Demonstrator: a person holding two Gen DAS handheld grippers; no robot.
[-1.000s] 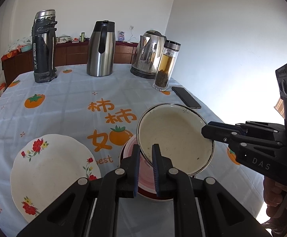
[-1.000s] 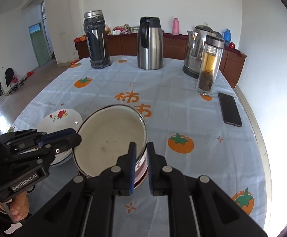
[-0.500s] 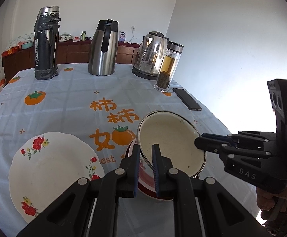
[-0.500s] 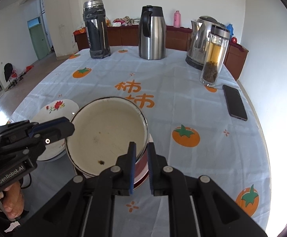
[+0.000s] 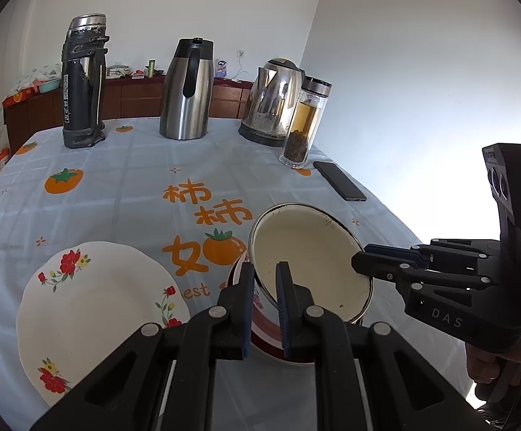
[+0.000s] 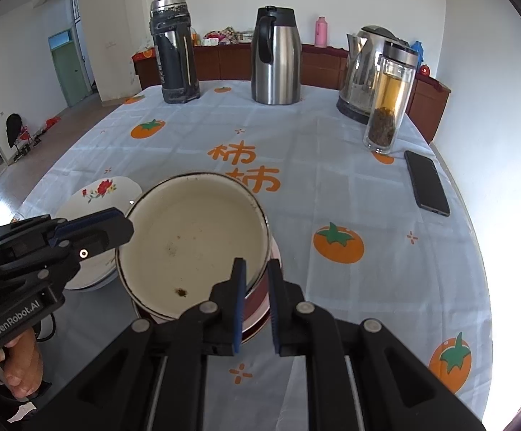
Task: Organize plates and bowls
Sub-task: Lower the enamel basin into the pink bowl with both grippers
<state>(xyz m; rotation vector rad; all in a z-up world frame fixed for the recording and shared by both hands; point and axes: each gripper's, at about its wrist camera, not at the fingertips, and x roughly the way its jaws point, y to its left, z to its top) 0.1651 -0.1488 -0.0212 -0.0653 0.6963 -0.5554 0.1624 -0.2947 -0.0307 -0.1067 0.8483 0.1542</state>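
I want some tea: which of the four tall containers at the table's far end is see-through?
The glass bottle beside the phone; amber liquid and dark leaves show through it, while the others are opaque metal.

Bright daylight in both views, coming in from the right side. Strong white glare on the right wall (image 5: 422, 115) and along the right edge of the table (image 6: 490, 251), washing out detail there. Soft, faint shadows under the bowl (image 6: 195, 237). Sharp near and far, no blur. Straight lines bent near the edges, with dark round corners.
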